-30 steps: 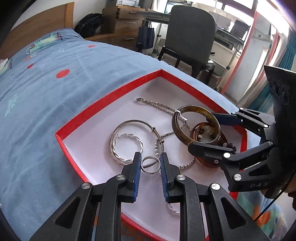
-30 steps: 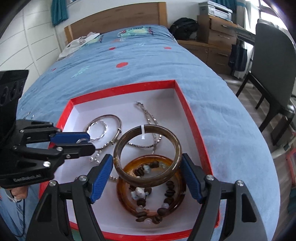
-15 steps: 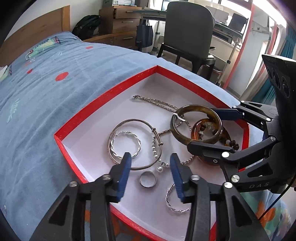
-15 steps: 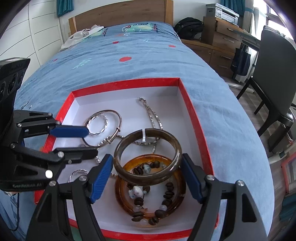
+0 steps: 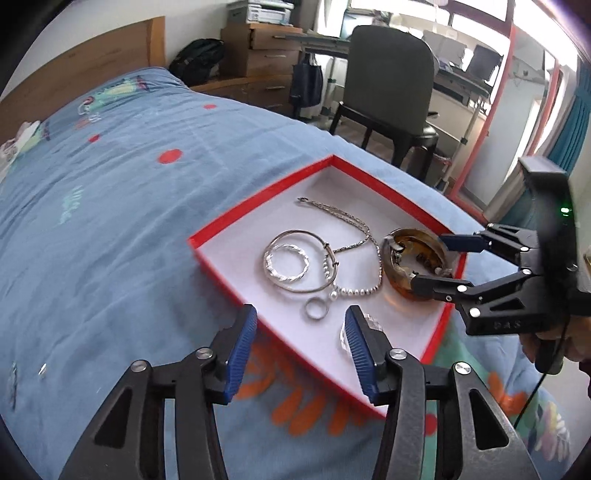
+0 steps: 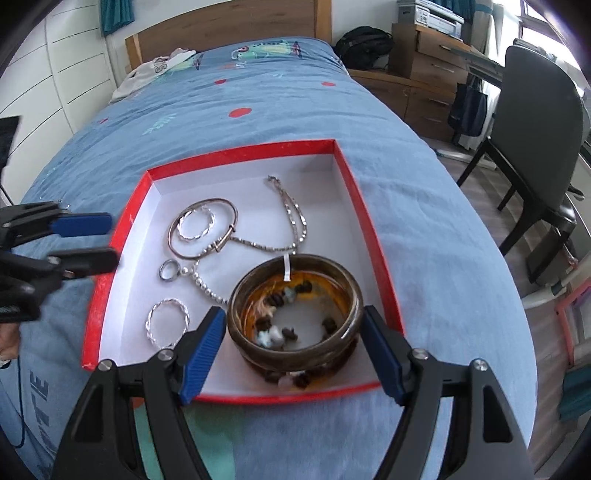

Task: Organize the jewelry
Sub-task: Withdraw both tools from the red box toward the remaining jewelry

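A red-rimmed white box (image 5: 258,212) (image 6: 240,153) lies on the blue bedspread. It holds a silver bangle (image 6: 173,236), twisted silver hoops (image 6: 195,223) (image 6: 166,325), a small silver ring (image 5: 316,309) (image 6: 168,270), a chain necklace (image 6: 291,218), and a brown bangle (image 6: 347,291) stacked over an amber bangle with a bead bracelet (image 6: 284,332). My left gripper (image 5: 301,350) is open and empty, above the box's near edge. My right gripper (image 6: 295,350) is open, its jaws either side of the brown bangle; whether they touch it I cannot tell.
A dark chair (image 5: 388,85) and wooden drawers (image 5: 266,44) stand beyond the bed's right side. A wooden headboard (image 6: 221,29) and white clothing (image 6: 155,70) are at the far end. The right gripper (image 5: 439,262) reaches into the box from the right.
My left gripper opened, let go of the small silver ring in the box, and pulled back. The brown bangle has come down onto the amber bangle.
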The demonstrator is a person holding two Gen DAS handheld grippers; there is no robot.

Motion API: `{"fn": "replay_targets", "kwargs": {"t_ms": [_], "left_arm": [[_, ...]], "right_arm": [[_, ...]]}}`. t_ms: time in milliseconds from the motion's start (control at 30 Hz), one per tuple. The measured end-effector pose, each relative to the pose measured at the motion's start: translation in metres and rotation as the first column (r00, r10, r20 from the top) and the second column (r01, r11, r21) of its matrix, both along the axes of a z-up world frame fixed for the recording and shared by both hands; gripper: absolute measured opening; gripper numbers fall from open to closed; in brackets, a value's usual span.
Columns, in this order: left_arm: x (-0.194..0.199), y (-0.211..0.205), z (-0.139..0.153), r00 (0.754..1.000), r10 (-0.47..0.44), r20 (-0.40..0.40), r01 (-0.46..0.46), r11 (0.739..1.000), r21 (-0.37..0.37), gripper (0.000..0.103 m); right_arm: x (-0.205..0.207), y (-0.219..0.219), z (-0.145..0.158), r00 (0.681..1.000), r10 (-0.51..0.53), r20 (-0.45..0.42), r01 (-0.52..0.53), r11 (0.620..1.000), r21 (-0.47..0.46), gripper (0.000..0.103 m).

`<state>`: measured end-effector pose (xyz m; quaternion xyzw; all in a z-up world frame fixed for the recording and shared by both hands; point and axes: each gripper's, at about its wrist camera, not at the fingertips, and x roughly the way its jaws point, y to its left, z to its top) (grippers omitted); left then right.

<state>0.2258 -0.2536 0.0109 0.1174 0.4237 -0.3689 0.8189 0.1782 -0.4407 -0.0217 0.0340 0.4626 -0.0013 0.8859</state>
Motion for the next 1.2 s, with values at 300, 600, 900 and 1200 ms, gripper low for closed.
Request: {"fn": "replay_targets", "kwargs": {"t_ms": [300,600,900,1200], "left_arm": [[-0.057,0.075,0.035,0.993,0.114,0.037,-0.113,0.993,-0.027,0.055],[-0.118,0.171,0.058,0.960,0.266,0.091,-0.262,0.964,-0.055,0.066],[-0.161,0.259,0.062,0.887,0.448,0.112,-0.438,0.893,-0.098,0.070],[-0.179,0.300,0.062,0.822,0.552,0.140,-0.547,0.833,-0.079,0.083]], "right_arm": [[-0.037,0.018,0.035,0.999,-0.040,0.036,0.040,0.999,-0.003,0.073],[-0.096,0.073,0.095,0.991,0.007,0.131,-0.005,1.000,-0.015,0.073],[-0.130,0.130,0.118,0.979,0.076,0.189,-0.076,0.997,-0.003,0.073],[-0.137,0.174,0.111,0.972,0.132,0.195,-0.140,0.990,0.026,0.073]]}}
